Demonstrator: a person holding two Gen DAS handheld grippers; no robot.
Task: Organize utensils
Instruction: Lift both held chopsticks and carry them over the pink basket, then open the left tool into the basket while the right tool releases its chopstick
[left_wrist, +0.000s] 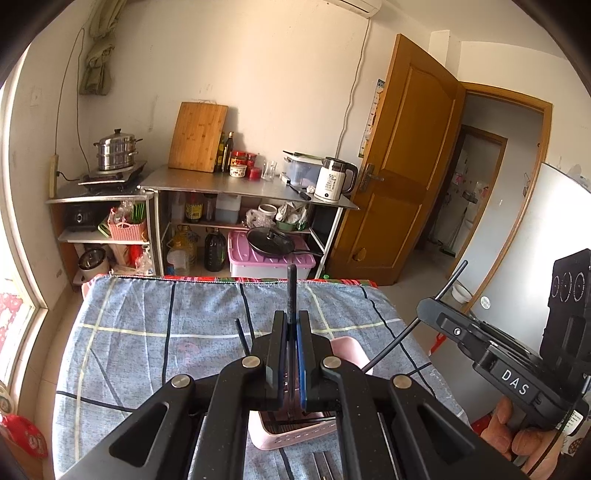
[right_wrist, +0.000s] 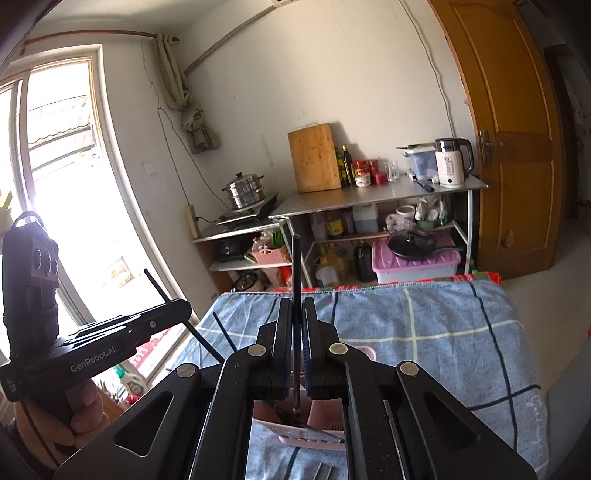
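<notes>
- Each gripper holds one black chopstick.
- The left gripper (left_wrist: 291, 325) has its jaws pressed tight on a chopstick (left_wrist: 291, 291) that sticks up past the tips.
- The right gripper (right_wrist: 296, 314) is clamped the same way on its own chopstick (right_wrist: 295, 266).
- A pink holder (left_wrist: 291, 428) stands on the table just under both grippers, and the bottom end of each stick is over its open top.
- The table has a blue checked cloth (left_wrist: 166, 332) on it.
- A person's hand (left_wrist: 524, 435) holds the right gripper by its handle.
- By the far wall there is a metal shelf (left_wrist: 240, 184) with a cutting board (left_wrist: 197, 136), bottles and a white kettle (left_wrist: 332, 181).
- A brown door (left_wrist: 402, 162) stands open beside it.
</notes>
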